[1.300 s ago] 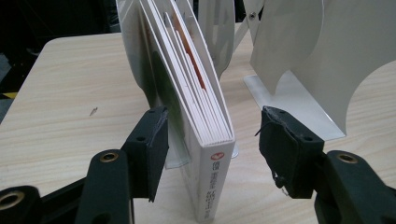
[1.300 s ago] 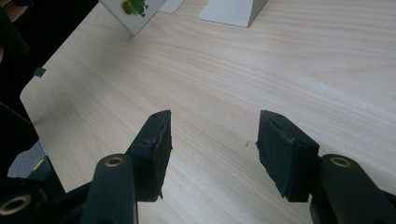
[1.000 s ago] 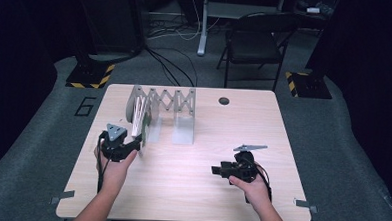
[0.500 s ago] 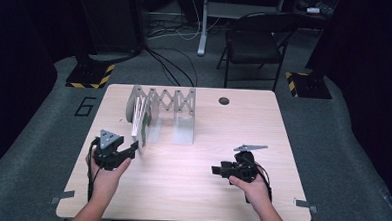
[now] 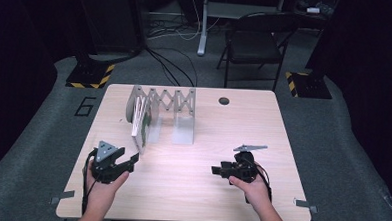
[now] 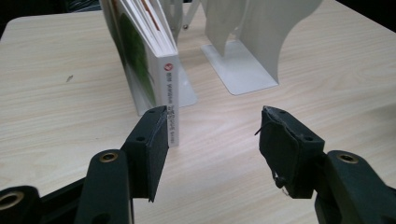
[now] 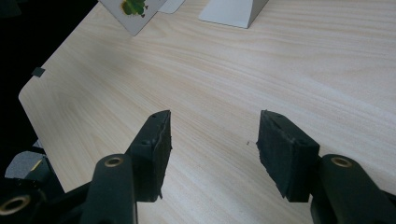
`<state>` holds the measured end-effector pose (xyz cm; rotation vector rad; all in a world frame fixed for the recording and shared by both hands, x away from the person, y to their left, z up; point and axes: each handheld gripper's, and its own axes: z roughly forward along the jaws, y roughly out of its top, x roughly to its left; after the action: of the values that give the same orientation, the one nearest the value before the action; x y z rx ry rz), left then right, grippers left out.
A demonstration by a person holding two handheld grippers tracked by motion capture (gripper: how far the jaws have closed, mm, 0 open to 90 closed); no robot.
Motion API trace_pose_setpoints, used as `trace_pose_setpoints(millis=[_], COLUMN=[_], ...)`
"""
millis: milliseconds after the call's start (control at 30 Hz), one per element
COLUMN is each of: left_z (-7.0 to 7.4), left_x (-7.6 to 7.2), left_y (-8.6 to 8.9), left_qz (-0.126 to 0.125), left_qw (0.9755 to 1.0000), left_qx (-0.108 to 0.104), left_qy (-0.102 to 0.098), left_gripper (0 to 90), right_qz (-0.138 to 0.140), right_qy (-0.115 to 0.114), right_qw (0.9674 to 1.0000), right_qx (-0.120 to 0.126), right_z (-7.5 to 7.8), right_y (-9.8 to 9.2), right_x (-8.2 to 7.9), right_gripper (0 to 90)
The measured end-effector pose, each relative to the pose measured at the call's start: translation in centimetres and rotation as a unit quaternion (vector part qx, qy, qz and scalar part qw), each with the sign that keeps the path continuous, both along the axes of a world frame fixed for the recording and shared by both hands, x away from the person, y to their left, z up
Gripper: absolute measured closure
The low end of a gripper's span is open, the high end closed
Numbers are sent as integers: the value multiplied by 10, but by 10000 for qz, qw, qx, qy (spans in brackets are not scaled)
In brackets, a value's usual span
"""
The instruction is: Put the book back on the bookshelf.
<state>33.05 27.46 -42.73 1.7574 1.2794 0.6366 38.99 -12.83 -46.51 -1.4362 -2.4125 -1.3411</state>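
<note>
Pale wood tabletop (image 5: pixel 190 190) lies under us, our book (image 5: pixel 140 125) upright against the expanding rack (image 5: pixel 164 101), centre left. Our left gripper (image 5: pixel 132 160) gapes empty below it; our right gripper (image 5: pixel 215 169), lower right, gapes empty too.

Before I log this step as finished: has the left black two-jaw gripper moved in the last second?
Yes. The left gripper has drawn back toward the table's near edge, away from the white accordion book rack, jaws open and empty.

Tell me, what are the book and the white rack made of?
The book looks like paper with a glossy printed cover: stacked page edges show at the top. The rack looks like thin painted metal, smooth and matte white, with bent flat feet; it could be plastic.
</note>
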Motion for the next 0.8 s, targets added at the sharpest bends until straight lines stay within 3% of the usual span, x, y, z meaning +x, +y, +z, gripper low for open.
trace_pose_setpoints(millis=[233,600,800], left_z=[-9,-38,-50], left_x=[-7,-10,-7], left_y=[-7,-9,-11], left_qz=[-123,-410,-493], left_qw=[9999,9991,9987], left_qx=[21,86,50], left_qy=[11,-60,110], left_gripper=[427,443,448], right_qz=[-3,-11,42], right_qy=[-1,20,-53], right_qw=[10000,9999,9996], right_qx=[-6,-101,-268], right_z=[0,-2,-5], right_y=[0,1,4], right_x=[0,0,1], right_gripper=[443,443,444])
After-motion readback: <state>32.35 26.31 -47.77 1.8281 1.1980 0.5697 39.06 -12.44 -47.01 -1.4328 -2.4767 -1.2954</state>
